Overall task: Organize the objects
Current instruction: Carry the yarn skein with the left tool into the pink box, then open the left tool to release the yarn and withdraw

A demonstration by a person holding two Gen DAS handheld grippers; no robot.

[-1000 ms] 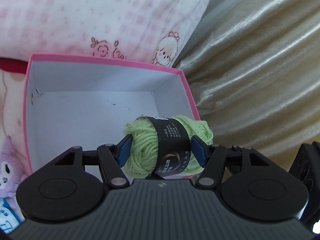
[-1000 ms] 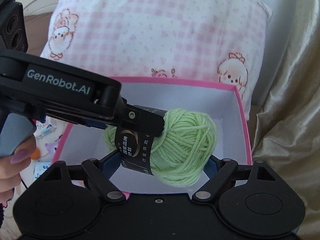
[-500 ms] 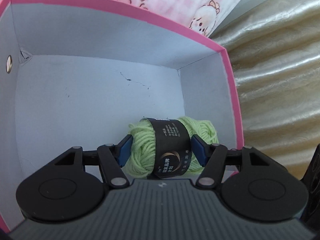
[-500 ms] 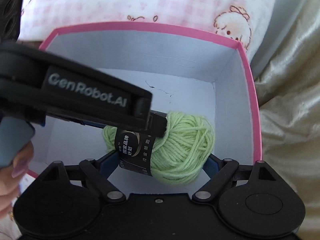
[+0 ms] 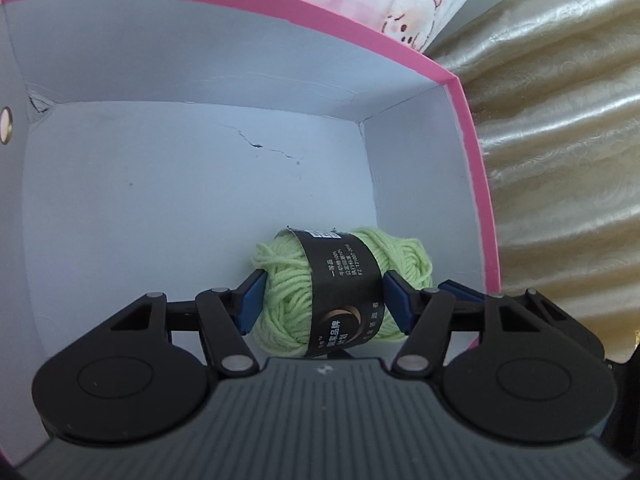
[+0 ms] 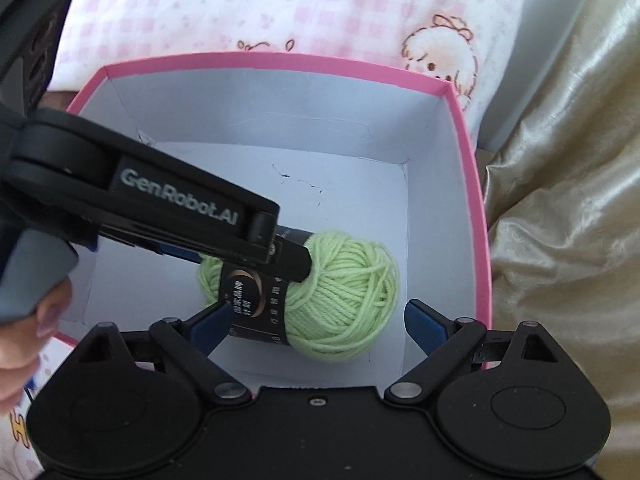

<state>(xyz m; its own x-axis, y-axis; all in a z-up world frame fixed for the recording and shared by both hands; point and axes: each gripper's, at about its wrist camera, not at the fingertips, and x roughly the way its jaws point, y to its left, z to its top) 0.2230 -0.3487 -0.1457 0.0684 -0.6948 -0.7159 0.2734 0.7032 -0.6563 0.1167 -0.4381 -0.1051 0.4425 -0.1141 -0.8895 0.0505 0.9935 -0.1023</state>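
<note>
A light green ball of yarn [image 5: 344, 288] with a black paper band sits between the blue pads of my left gripper [image 5: 324, 304], which is shut on it. The yarn is low inside a pink-rimmed box [image 5: 476, 184] with a white interior, near its right wall. In the right wrist view the yarn [image 6: 344, 292] hangs in the box [image 6: 476, 208] under the left gripper's black fingers [image 6: 292, 256]. My right gripper [image 6: 316, 324] is open and empty, its blue pads on either side of the yarn at the box's near edge.
A pink-and-white checked pillow [image 6: 280, 4] with cartoon prints lies behind the box. Shiny beige fabric [image 6: 568, 184] lies to the right of it. The person's hand [image 6: 28, 332] holds the left gripper's handle at the left edge.
My left gripper has carried the yarn forward and down, from above the box's near edge to deep inside the box. The right gripper has followed closer over the box.
</note>
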